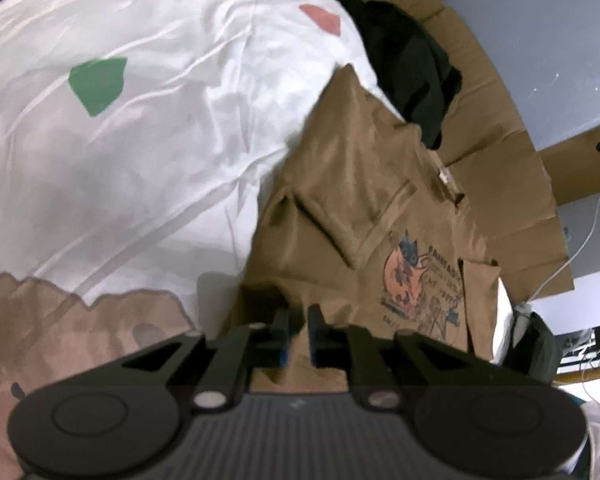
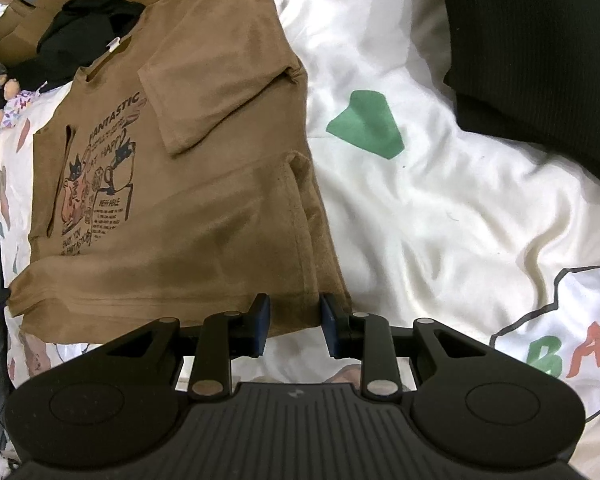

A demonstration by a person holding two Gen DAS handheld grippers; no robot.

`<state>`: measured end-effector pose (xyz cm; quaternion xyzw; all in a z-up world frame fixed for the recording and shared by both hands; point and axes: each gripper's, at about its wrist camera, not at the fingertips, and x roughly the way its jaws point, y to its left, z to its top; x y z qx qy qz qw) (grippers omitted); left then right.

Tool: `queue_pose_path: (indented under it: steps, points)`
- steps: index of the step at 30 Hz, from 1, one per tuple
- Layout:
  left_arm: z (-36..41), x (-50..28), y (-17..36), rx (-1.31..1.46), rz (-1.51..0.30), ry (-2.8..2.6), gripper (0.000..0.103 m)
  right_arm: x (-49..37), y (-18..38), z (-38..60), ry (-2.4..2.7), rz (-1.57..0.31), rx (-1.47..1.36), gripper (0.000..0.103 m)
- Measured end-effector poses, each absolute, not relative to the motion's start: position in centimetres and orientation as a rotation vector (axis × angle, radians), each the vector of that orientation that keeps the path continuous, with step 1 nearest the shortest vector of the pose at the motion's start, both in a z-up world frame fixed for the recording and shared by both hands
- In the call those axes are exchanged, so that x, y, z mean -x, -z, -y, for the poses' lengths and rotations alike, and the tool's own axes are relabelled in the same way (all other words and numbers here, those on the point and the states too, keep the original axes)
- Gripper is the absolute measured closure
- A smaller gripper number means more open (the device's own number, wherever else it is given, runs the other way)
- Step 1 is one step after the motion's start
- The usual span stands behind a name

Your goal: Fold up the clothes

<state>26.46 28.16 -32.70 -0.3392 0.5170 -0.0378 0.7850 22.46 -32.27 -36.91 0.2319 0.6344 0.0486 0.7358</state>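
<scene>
- Left wrist view: we look down past the left tongs at a brown T-shirt lying on a bed with a white duvet.
- The duvet carries green and pink patches and a tan jagged print along its near edge.
- The left tongs stand a narrow gap apart over the shirt's near edge; brown cloth shows through the gap, and we cannot tell whether the pads press on it.
- One sleeve is folded in over the chest; a cartoon cat print sits right of the tongs.
- Beyond the collar lie a black garment and flattened cardboard; a white cable hangs at far right.
- Right wrist view: the same brown T-shirt lies flat on the white duvet, collar away from us, hem nearest.
- Its side is folded in, forming a long vertical edge, and the sleeve lies across the chest beside the print reading "FANTASTIC".
- The right tongs stand apart, straddling the folded hem corner; the blue pads are clear of the cloth.
- A dark ribbed garment lies at upper right; the black garment rests above the collar.
</scene>
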Motion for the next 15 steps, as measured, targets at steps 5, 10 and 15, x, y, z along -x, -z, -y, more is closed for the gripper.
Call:
queue_pose_path:
  steps: [5, 10, 15]
  points:
    - [-27.8, -26.1, 33.5, 0.715, -1.135, 0.096, 0.088, -22.3, 37.1, 32.3, -0.113, -1.392, -0.516, 0.071]
    - [-27.4, -25.3, 33.9, 0.683, -1.144, 0.084, 0.077, -22.3, 37.2, 32.3, -0.113, -1.390, -0.523, 0.071]
    - [-27.3, -24.6, 33.9, 0.660, -1.131, 0.089, 0.077, -21.9, 37.2, 32.4, -0.110, -1.376, -0.540, 0.071]
